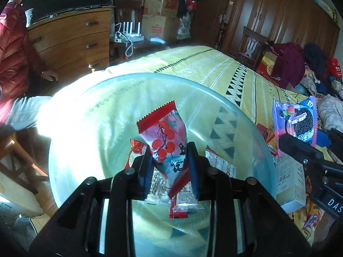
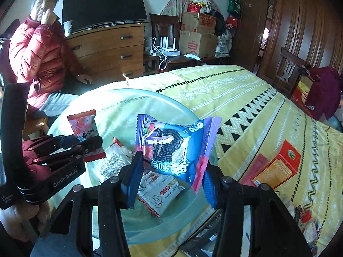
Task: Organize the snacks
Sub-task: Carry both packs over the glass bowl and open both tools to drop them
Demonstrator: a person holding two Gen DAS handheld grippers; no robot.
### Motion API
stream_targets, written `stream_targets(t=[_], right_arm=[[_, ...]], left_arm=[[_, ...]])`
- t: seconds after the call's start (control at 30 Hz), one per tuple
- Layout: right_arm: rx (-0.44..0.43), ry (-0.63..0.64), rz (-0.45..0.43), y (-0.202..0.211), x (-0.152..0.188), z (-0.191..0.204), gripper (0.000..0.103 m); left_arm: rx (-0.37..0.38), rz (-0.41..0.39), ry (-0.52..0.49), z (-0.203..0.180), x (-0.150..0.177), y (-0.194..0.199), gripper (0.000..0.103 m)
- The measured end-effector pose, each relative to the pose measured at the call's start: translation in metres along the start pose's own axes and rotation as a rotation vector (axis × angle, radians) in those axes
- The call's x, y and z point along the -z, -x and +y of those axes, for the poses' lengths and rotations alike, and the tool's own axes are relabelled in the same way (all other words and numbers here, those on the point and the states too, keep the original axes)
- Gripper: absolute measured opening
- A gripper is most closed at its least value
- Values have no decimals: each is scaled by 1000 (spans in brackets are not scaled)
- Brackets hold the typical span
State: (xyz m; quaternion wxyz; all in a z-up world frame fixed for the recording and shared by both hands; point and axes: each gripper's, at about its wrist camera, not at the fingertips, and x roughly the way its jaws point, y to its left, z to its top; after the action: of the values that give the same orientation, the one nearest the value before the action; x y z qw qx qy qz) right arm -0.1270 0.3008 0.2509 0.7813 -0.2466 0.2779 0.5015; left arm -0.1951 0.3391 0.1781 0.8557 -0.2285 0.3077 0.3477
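My left gripper [image 1: 170, 160] is shut on a red and pink persimmon-print snack packet [image 1: 166, 138] and holds it over a clear glass bowl [image 1: 90, 111]. My right gripper [image 2: 171, 177] is shut on a blue and purple Oreo packet [image 2: 171, 147] above the same bowl's [image 2: 133, 98] right side. Several snack packets [image 2: 158, 192] lie in the bowl. The left gripper with its packet [image 2: 82, 126] shows at the left of the right wrist view. The Oreo packet [image 1: 295, 122] shows at the right of the left wrist view.
The bowl stands on a bed with a yellow patterned sheet [image 2: 246, 98]. A red and orange box [image 2: 278, 167] and more packets lie on the sheet to the right. A white box [image 1: 289, 184] stands beside the bowl. A person in a red jacket [image 2: 40, 49] sits at the left.
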Motion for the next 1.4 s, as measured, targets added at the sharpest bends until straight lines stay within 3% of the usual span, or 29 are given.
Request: stream_targets(t=[0.37,1.07,1.13,1.2,1.27,1.4], right_arm=[[90,64,21,-6,2,9,53],[62,51,37,-18,3,9,54],[52,44,42,-19,4,9,55],[45,32,38,-18,7,8,63],[45,23,29,-14,8,7,70],[31,-37,5,8,17,-7,70]], left_arm=[[5,16,1,5,1,-4,30],[4,37,5,8,-2,-12,33],[0,39,6,8,-3,-13,39],[-2,38,10,8,-4,-12,60],[-17,23,9,8,-5,-9,74],[-32,30,6,0,-8,-6,79]])
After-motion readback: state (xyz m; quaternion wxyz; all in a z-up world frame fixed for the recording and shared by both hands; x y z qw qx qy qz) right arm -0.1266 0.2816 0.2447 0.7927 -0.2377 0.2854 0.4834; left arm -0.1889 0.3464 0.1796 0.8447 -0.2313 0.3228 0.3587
